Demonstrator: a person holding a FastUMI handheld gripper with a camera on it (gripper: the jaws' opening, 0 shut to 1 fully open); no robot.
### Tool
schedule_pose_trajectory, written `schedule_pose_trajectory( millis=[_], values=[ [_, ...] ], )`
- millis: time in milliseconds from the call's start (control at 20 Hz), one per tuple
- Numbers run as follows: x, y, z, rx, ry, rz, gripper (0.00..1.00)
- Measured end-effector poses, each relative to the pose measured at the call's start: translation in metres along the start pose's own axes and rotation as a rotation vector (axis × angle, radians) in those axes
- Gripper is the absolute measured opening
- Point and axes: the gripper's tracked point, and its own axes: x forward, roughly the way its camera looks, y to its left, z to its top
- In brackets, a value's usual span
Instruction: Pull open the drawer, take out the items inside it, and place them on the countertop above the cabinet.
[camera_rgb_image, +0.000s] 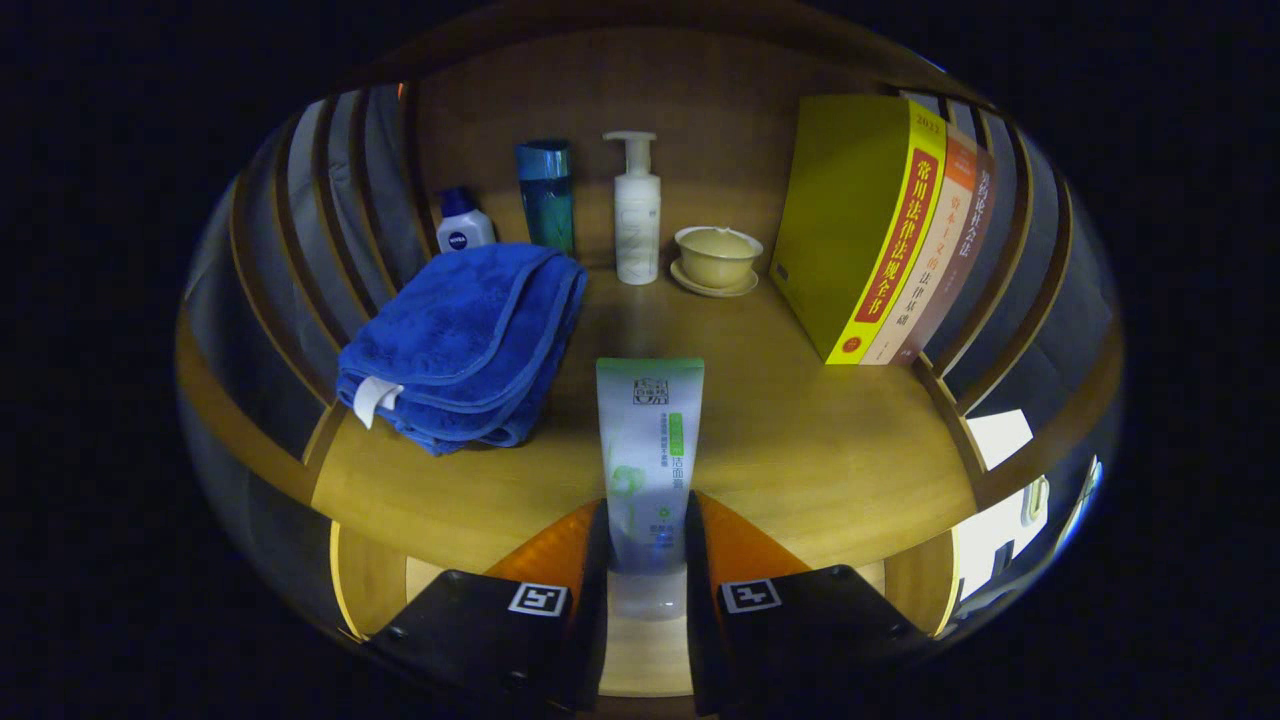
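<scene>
A white and green tube of face wash stands out forward from between my fingers, its lower end pinched on both sides. My gripper is shut on it. The tube hangs over the wooden countertop, with its flat sealed end pointing toward the back wall. Just below the fingers the front edge of the countertop and a strip of lighter wood show; I cannot tell whether that strip is the drawer.
A folded blue towel lies left of the tube. Along the back stand a small white bottle, a teal tumbler, a pump bottle and a cream cup on a saucer. Upright books fill the right side.
</scene>
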Motion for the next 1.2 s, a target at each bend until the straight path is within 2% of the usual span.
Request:
schedule_pose_trajectory(
  millis=[500,700,750,1000,1200],
  values=[
    [0.014,-0.006,0.001,0.032,-0.023,-0.012,0.48],
    [0.015,-0.010,0.000,0.059,-0.030,-0.023,0.56],
    [0.012,-0.010,0.000,0.059,-0.030,-0.020,0.61],
    [-0.006,0.010,-0.002,0.053,-0.059,0.033,0.98],
    [-0.048,0.017,0.022,0.042,-0.204,0.036,1.00]
  ],
)
